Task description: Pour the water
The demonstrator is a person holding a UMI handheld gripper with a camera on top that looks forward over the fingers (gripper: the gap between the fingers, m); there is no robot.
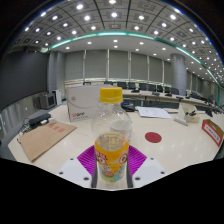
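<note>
A clear plastic bottle (111, 130) with a yellow cap and a yellow-orange label stands upright between my fingers. It looks mostly empty above the label. My gripper (112, 160) is shut on the bottle's lower part, with the purple pads (87, 158) pressed against both of its sides. The bottle's base sits low between the fingers, and I cannot tell whether it rests on the white table (170, 150) or is held just above it.
A red round disc (153, 137) lies on the table just right of the bottle. A brown flat board (42, 138) lies to the left. A white box (83, 103) stands behind the bottle. A white sheet (153, 113) and a red-edged item (212, 130) lie to the right.
</note>
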